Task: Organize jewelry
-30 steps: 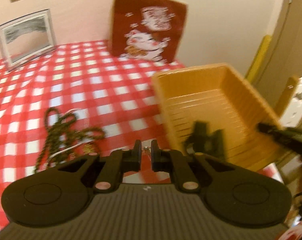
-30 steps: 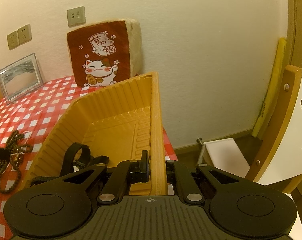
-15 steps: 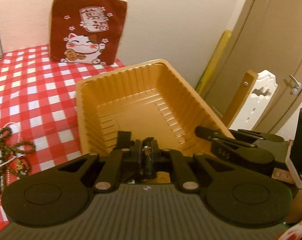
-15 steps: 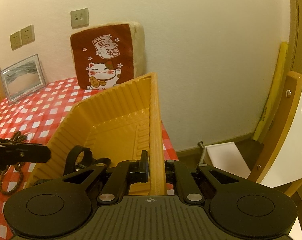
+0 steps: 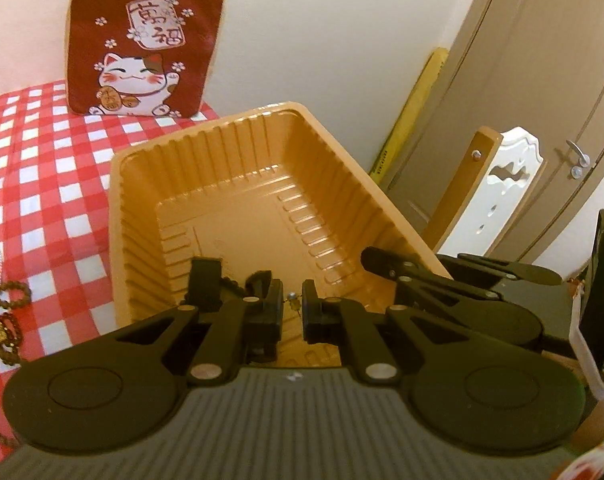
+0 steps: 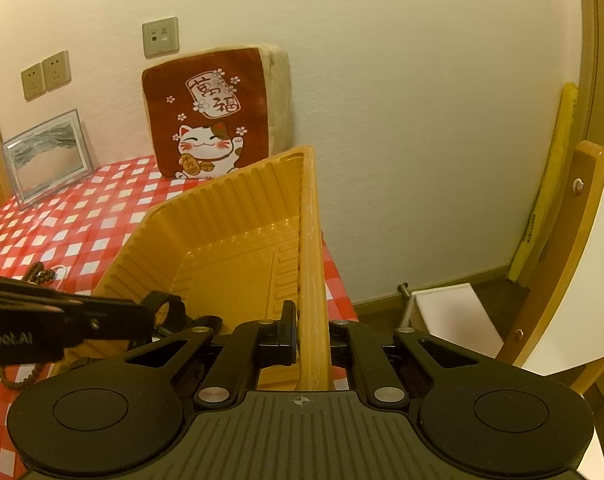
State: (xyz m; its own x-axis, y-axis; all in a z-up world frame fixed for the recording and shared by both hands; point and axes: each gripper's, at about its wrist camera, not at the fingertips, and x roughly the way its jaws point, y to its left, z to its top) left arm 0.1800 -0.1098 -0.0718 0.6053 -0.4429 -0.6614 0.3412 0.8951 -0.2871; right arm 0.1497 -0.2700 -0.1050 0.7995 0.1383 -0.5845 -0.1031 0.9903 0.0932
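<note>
The right tongs (image 6: 310, 344) pinch the orange tray's (image 5: 238, 216) side wall at its 4 o'clock rim, steadying it on the checked counter (image 5: 46, 160) so the left tongs (image 5: 292, 310), nearly closed on a small metal trinket (image 5: 293, 303), can drop it inside.

Tray (image 5: 238, 200): 1, orange, ribbed.
Black bands in tray (image 6: 164, 312): at least 1; rest hidden.
Bead strings on cloth (image 5: 6, 312): tangled, count unclear.
Grippers: 2, left (image 5: 292, 306) and right (image 6: 311, 338).
Cushion (image 6: 210, 116): 1.
Picture frame (image 6: 48, 156): 1.
Wall outlet plates (image 6: 160, 37): 3.
</note>
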